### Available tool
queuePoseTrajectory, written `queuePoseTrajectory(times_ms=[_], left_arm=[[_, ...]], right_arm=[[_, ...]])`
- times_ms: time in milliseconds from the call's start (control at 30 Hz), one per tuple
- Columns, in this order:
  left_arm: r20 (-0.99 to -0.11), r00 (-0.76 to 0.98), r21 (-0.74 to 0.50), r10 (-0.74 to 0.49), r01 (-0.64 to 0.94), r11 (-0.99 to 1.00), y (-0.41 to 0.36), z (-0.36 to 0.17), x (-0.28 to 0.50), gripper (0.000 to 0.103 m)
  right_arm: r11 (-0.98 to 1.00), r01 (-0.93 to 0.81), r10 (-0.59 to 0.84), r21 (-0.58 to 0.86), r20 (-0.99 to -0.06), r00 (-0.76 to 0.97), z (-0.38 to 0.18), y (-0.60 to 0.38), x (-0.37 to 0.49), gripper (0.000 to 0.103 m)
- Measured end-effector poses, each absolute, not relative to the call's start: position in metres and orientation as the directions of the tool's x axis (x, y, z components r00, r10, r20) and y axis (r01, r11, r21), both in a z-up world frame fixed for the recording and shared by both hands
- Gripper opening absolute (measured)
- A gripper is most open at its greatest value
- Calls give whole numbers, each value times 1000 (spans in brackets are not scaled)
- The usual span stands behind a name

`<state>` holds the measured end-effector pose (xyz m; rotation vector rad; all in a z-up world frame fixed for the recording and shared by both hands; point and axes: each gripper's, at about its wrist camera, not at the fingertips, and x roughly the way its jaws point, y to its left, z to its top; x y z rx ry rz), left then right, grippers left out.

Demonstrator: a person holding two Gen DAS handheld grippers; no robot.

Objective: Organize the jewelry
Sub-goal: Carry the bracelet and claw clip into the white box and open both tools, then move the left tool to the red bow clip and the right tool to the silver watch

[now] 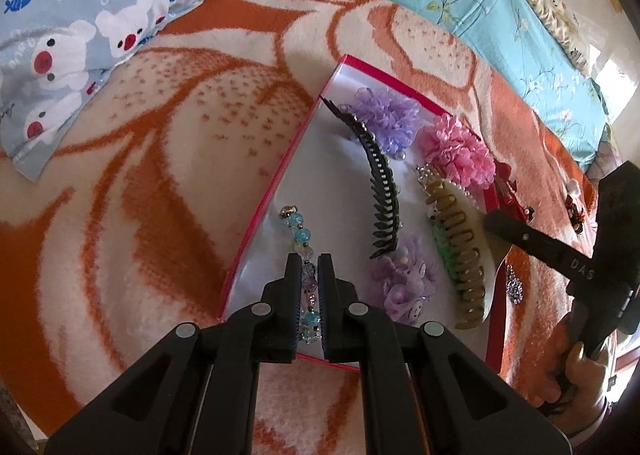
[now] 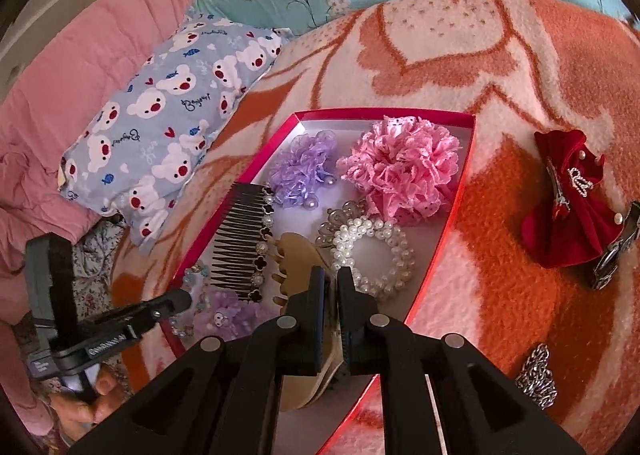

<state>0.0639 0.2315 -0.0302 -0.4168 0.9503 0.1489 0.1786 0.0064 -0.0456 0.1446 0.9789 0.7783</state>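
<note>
The left gripper [image 1: 309, 267] pinches a string of shiny blue and purple glass beads [image 1: 301, 233], a bracelet. Its two fingers squeeze near the middle of the string, probably so the beads cannot slip out. The bracelet hangs low in the near corner of a flat red cardboard box with a white floor [image 1: 280, 159], so I think it is being laid down there.

The right gripper [image 2: 331, 275] sits over a smooth tan plastic hair claw with curved teeth [image 2: 296, 255], which already lies in the box. Its fingers stand a little apart, with the claw's edge in the gap, and I cannot tell if they press on it.

The box keeps the small things together. Inside are a fluffy pink lace flower [image 2: 400, 167], a soft purple gauze flower [image 2: 300, 167], a ring of round white pearls [image 2: 376, 251], a black comb with thin teeth and pearl clovers [image 2: 244, 243], and a small purple flower clip [image 2: 228, 315].

The box rests on a fuzzy orange and cream blanket [image 2: 500, 75]. A red velvet bow with sparkly stones [image 2: 568, 199] and a silver sparkly clip [image 2: 536, 375] lie outside on the blanket. I think they still need to go in.
</note>
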Motion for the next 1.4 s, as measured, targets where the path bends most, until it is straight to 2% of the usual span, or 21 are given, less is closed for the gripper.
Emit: queuePoseTrajectory(times_ms=[100, 267, 367, 467, 500, 567, 633, 867, 1000, 1100, 1400], left_arm=[[-820, 570, -272, -53, -307, 912, 231, -33, 65, 6], [-825, 564, -264, -42, -318, 911, 230, -37, 66, 6], [-829, 558, -254, -35, -320, 913, 229, -36, 65, 9], [-827, 561, -255, -34, -320, 912, 227, -34, 64, 26], [-827, 562, -251, -30, -322, 913, 226, -33, 63, 36], [-822, 569, -253, -30, -317, 914, 225, -30, 61, 42], [-822, 570, -248, -27, -315, 916, 223, -27, 59, 45], [-810, 586, -250, -29, -301, 920, 213, -13, 53, 45], [-797, 603, -251, -33, -281, 926, 205, -1, 52, 45], [-780, 625, -250, -37, -258, 933, 194, 11, 52, 54], [-754, 651, -263, -88, -176, 949, 161, 33, 65, 55]], right_arm=[[719, -528, 659, 451, -684, 313, -44, 6, 178, 13], [710, -532, 673, 462, -669, 316, -38, 3, 176, 34], [705, -533, 679, 467, -660, 320, -34, 1, 174, 37], [701, -529, 688, 478, -648, 326, -29, -4, 172, 42], [702, -525, 690, 482, -642, 333, -26, -8, 171, 43], [703, -521, 692, 484, -635, 344, -23, -14, 171, 46], [704, -513, 694, 490, -627, 354, -18, -22, 171, 48], [736, -466, 671, 491, -623, 402, -12, -60, 172, 54], [766, -424, 640, 483, -637, 430, -16, -91, 172, 54], [789, -387, 614, 478, -650, 449, -22, -113, 173, 54], [825, -301, 565, 479, -663, 491, -30, -159, 178, 55]])
